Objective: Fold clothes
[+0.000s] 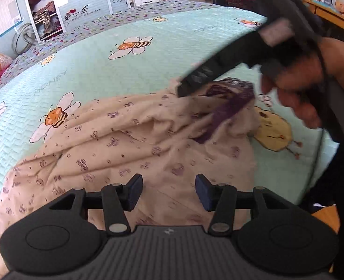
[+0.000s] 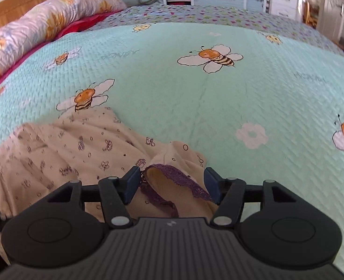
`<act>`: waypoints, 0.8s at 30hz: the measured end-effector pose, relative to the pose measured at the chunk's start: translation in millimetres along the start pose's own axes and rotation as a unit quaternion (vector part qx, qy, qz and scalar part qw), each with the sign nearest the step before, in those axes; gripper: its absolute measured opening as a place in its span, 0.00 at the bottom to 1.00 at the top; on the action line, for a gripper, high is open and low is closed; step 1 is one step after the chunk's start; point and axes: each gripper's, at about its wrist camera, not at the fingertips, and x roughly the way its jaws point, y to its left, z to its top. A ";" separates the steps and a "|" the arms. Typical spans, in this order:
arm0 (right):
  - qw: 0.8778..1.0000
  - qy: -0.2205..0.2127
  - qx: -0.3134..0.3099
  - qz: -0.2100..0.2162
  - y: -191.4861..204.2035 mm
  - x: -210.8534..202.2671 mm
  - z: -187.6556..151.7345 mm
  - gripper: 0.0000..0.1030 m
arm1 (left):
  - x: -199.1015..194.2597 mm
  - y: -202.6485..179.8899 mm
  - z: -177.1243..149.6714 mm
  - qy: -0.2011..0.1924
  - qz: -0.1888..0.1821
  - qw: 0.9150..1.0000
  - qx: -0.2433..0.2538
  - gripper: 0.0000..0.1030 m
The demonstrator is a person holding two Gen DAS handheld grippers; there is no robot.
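R gripper (image 2: 172,183): jaws wide apart, nothing clamped. Between the blue pads (image 2: 132,184) sits the purple lace trim (image 2: 172,175) of the garment's neck opening, cloth just under and ahead of the tips. Can't tell if the pads touch the lace or only hover over it; no pinch yet either way.

L gripper (image 1: 169,191): also spread wide, empty. It hangs over the near part of the garment (image 1: 130,144), beige cloth w/ small purple prints lying right below and ahead of the tips. From here the R gripper shows up ahead and to the right, blurred, nose pointing down at the purple trim (image 1: 230,107), w/ the person's hand (image 1: 295,93) behind it.

Garment itself: crumpled, not flat. Ridges and creases run across it, neck end bunched up on the R gripper's side, the rest spreading off toward the L gripper. It lies on the mint bedspread (image 2: 195,93) w/ bee prints, near the bed edge closest to both tools. Beyond, far side of the bed from the R view, a floral pillow (image 2: 43,21) against the wooden headboard.

Step, as I read it: still the opening bit, picking up and spreading out before any fold. No fold made yet.

Next move prob needs: R jaws closing on the neck trim, L taking a 2nd point on the hem or side well apart from it, then lift and pull taut so the thing lies flat. Thin cloth, so grab 1 layer only.
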 end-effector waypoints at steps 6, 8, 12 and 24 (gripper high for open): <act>1.000 0.011 0.018 -0.020 -23.7 5.3 -0.1 0.06 | 18.2 2.9 4.8 0.015 -0.090 0.996 -0.008 0.33; 0.999 0.004 0.052 -0.011 -35.1 1.4 -0.4 0.05 | 18.1 -9.3 -0.2 0.017 -0.115 0.993 0.001 0.07; 0.994 -0.009 0.109 0.000 -51.3 -7.9 -1.0 0.04 | 8.8 -19.2 -6.0 0.004 -0.128 0.992 -0.004 0.02; 0.978 -0.127 0.154 0.066 -52.5 -90.5 73.9 0.04 | -125.2 67.6 49.8 -0.188 -0.069 0.975 -0.097 0.02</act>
